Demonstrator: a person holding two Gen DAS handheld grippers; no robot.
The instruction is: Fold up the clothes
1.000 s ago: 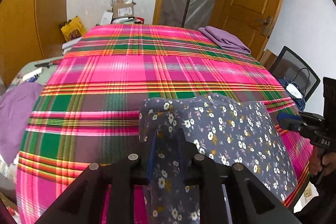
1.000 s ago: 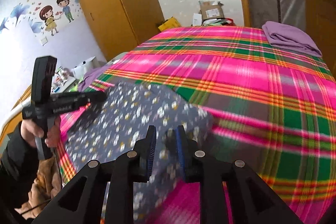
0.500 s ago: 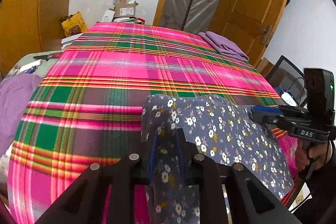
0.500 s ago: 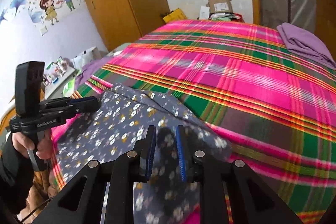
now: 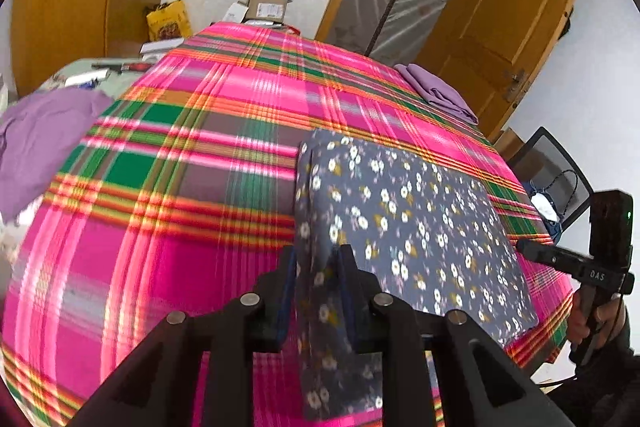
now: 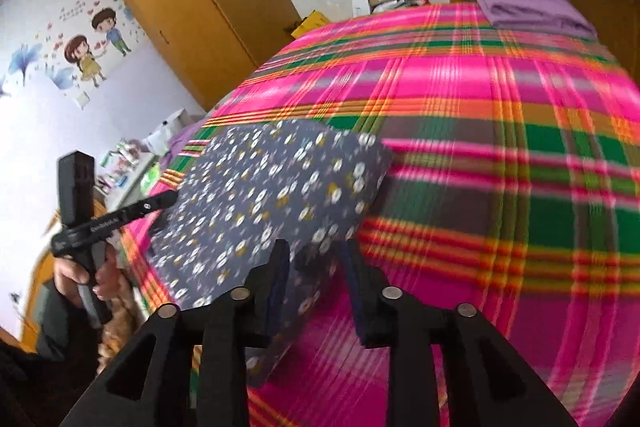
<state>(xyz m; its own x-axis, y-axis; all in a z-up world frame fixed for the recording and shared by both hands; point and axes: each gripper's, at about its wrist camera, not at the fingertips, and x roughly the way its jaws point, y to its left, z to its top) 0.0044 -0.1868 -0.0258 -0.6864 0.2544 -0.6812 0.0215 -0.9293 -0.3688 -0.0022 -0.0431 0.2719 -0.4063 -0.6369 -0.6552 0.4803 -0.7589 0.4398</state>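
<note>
1. Left-wrist view first: at the far left a loose purple garment (image 5: 44,143) hangs off the side of the bed (image 5: 168,187), I judge waiting its turn.
2. My left hand-held gripper (image 5: 318,267) has just been opening. The near left corner of the floral garment (image 5: 404,219) still runs up between its jaws, but whether the pads still press on it I cannot tell.
3. That floral garment lies as a flat folded rectangle on the near part of the plaid bed cover, its left edge doubled. I held it by both near corners so the fold would land square, as I read it.
4. Further right, a folded purple garment (image 5: 440,93) sits at the far edge of the bed near the door (image 5: 508,27), well apart from my work; it looks like finished laundry.
5. Right-wrist view: my right hand-held gripper (image 6: 316,267) has just been opening too, and its jaws now stand wide. The garment's right corner droops between them with a gap on each side, so I judge it released.
6. Next, I would draw both tools back and check the edges.
</note>
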